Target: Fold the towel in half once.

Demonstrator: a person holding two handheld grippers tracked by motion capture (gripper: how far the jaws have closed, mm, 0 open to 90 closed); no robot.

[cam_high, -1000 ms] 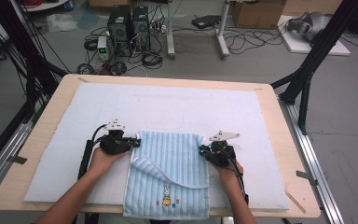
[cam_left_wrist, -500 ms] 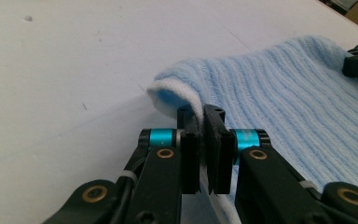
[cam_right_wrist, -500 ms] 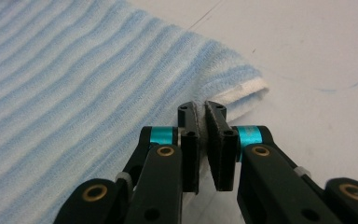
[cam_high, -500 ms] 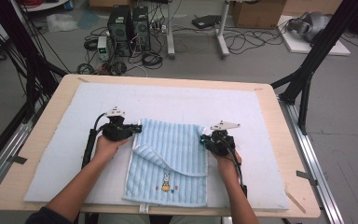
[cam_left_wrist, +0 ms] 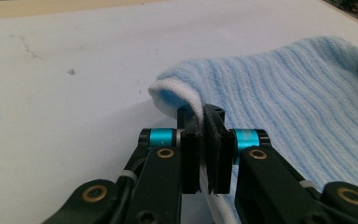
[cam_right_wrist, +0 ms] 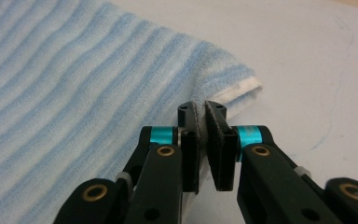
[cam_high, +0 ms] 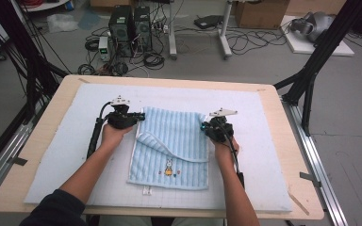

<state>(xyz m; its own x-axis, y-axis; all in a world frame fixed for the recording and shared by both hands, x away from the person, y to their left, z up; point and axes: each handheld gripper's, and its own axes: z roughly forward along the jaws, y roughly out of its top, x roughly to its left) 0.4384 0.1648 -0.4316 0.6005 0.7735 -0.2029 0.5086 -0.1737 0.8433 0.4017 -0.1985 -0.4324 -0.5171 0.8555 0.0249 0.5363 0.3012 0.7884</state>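
Observation:
A light blue striped towel (cam_high: 172,146) with a small rabbit picture lies on the white mat (cam_high: 264,117), its far part folded over toward me. My left gripper (cam_high: 139,117) is shut on the towel's left far corner; the left gripper view has the white-edged fold (cam_left_wrist: 177,95) pinched between the jaws (cam_left_wrist: 204,140). On the other side, my right gripper (cam_high: 203,128) is shut on the right far corner, and the right gripper view has the towel (cam_right_wrist: 74,93) clamped at its hem between the jaws (cam_right_wrist: 201,140).
The mat covers a wooden table (cam_high: 42,136). Beyond the far edge, computer towers (cam_high: 129,23), cables and a cardboard box (cam_high: 259,12) sit on the floor. Black frame legs (cam_high: 311,70) stand at the right.
Both grippers have carried the towel's held edge away from me toward the table's far side, unrolling the fold so more of the towel lies flat.

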